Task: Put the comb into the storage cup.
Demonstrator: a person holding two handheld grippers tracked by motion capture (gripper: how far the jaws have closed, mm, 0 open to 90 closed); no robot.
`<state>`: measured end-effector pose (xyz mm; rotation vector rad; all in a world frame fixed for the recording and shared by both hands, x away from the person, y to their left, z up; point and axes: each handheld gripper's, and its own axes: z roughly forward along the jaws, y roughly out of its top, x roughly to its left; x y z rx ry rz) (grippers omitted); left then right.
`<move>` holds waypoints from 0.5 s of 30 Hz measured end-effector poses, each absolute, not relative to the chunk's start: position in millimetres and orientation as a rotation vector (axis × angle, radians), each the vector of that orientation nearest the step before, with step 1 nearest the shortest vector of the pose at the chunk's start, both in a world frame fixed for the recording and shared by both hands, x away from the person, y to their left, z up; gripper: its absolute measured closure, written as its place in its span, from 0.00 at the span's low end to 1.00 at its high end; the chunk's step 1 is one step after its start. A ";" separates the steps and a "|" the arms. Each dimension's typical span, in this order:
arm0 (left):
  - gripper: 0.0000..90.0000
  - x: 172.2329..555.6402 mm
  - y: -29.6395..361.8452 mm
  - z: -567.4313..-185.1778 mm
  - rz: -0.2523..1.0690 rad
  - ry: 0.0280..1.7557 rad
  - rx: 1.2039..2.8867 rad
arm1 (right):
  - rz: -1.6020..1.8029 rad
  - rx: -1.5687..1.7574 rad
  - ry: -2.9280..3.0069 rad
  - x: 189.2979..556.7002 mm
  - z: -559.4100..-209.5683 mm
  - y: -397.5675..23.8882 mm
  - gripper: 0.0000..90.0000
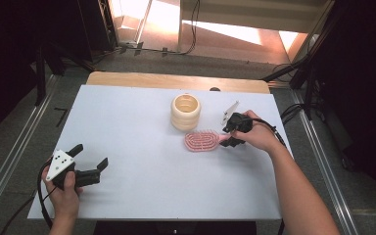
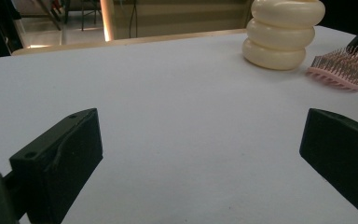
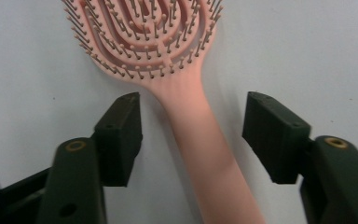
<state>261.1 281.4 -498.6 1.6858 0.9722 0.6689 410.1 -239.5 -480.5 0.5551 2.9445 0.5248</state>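
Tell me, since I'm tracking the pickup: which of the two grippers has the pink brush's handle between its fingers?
The right gripper: its fingers straddle the pink plastic hairbrush's handle without pressing it. The left gripper stands open over bare white table, far from the brush.

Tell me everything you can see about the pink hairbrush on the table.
The pink hairbrush looks like plastic, with an oval, slotted head of curved ribs, thin ball-tipped bristles pointing up, and a smooth plain handle. It lies flat on the white table, just in front of the cream ringed vase. The right tongs straddle its handle, jaws apart on either side, not yet pressing it.
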 end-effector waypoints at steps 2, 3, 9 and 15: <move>0.00 261.1 281.4 -498.6 0.669 0.972 1.686 | 0.496 0.552 2.946 409.3 -482.2 -237.2 0.47; 0.00 261.1 281.4 -498.6 0.669 0.972 1.686 | 0.461 0.546 2.940 408.9 -484.7 -234.9 0.51; 0.00 261.1 281.5 -498.6 0.669 0.972 1.686 | 0.450 0.525 2.942 411.2 -485.6 -232.5 0.53; 0.00 261.2 281.4 -498.6 0.670 0.972 1.687 | 0.438 0.569 2.955 413.0 -485.5 -232.0 0.54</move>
